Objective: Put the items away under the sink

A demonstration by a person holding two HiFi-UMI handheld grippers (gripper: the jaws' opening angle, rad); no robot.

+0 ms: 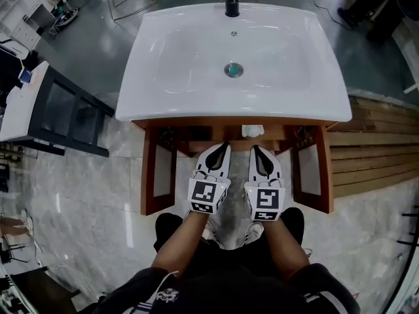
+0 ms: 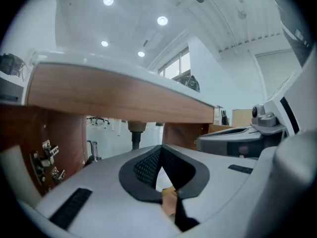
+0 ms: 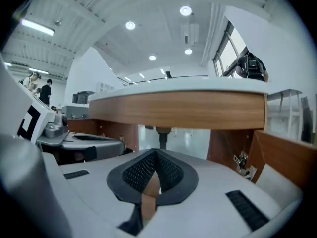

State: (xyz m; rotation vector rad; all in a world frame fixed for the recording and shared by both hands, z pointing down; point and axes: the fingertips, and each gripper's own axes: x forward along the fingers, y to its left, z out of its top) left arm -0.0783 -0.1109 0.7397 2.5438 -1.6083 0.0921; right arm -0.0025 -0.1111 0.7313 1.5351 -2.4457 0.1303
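Two wooden doors [image 1: 159,175] stand open under the white sink [image 1: 152,87].

Dark cabinet [image 1: 69,113] (wooden slats [image 1: 373,156] opposite)

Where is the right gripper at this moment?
In the head view, the right gripper is just right of centre, beside the left gripper, in front of the open cabinet below the sink.
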